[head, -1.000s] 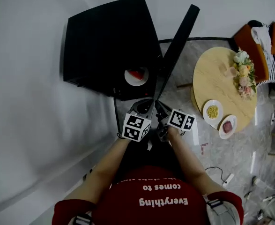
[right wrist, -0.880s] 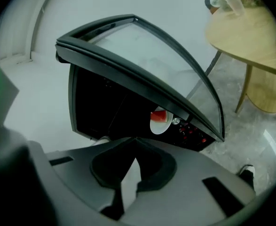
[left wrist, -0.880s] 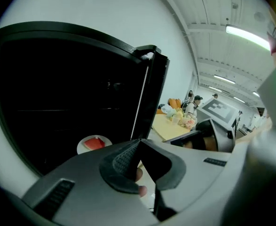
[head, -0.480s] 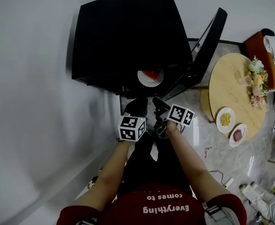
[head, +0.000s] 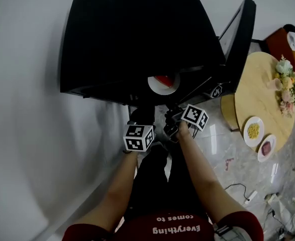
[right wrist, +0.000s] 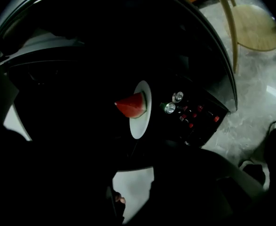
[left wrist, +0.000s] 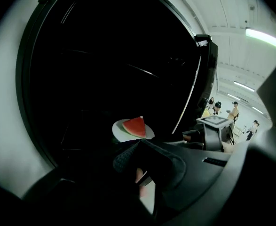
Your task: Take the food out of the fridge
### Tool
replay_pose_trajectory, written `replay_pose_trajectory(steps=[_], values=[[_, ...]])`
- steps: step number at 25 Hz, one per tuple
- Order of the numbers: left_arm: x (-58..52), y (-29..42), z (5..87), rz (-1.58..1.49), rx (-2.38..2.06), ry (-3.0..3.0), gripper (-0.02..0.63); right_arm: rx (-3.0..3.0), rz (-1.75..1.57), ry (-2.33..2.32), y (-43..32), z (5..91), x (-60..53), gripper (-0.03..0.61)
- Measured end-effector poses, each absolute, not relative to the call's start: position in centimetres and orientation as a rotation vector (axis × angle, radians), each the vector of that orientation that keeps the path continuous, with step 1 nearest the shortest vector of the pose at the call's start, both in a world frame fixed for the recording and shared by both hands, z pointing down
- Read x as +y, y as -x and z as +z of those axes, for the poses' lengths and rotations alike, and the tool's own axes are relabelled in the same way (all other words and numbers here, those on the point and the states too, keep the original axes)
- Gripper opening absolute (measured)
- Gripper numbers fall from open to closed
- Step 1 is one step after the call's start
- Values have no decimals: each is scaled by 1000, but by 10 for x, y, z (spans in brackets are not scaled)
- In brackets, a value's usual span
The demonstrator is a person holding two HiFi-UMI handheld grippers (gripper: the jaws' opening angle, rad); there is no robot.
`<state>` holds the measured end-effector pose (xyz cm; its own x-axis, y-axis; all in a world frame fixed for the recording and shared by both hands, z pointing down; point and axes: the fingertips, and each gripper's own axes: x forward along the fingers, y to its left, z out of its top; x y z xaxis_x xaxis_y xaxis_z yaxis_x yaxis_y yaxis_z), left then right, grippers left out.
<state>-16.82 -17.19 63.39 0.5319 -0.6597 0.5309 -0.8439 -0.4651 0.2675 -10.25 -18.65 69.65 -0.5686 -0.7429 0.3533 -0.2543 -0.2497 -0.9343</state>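
Note:
A red watermelon slice [head: 163, 79] lies on a white plate [head: 157, 88] on a shelf inside the open black fridge [head: 137, 34]. The slice [left wrist: 135, 126] on its plate [left wrist: 121, 132] also shows in the left gripper view, and the slice [right wrist: 130, 106] and plate [right wrist: 140, 121] in the right gripper view. My left gripper [head: 143, 116] hangs just below and in front of the plate; its jaws are too dark to read. My right gripper [head: 171, 117] is beside it. Its jaws have just been opening, with only floor between them [right wrist: 130, 192].
The fridge door [head: 237, 39] stands open at the right, with cans [right wrist: 173, 102] and small bottles in its rack. A round wooden table [head: 270, 104] carries two plates of food and flowers [head: 287, 84]. White wall lies to the left. People stand far off.
The fridge has grown larger in view as I moved closer. Both grippers have come forward and down, and now sit right under the plate's shelf.

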Motion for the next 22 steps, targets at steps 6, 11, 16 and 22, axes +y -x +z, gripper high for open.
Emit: replay_pose_trajectory(steps=[6, 11, 16, 22], values=[[-173, 171, 671, 493, -1212, -2271, 6, 1593, -1816, 1178, 102, 723, -220, 150], [-175, 175, 681, 496, -1216, -2259, 6, 1595, -1760, 1268, 100, 732, -240, 149], [-177, 171, 681, 503, -1203, -2250, 6, 1540, -1750, 1272, 100, 733, -243, 64], [-177, 164, 677, 519, -1181, -2249, 6, 1491, -1817, 1271, 101, 733, -237, 54]])
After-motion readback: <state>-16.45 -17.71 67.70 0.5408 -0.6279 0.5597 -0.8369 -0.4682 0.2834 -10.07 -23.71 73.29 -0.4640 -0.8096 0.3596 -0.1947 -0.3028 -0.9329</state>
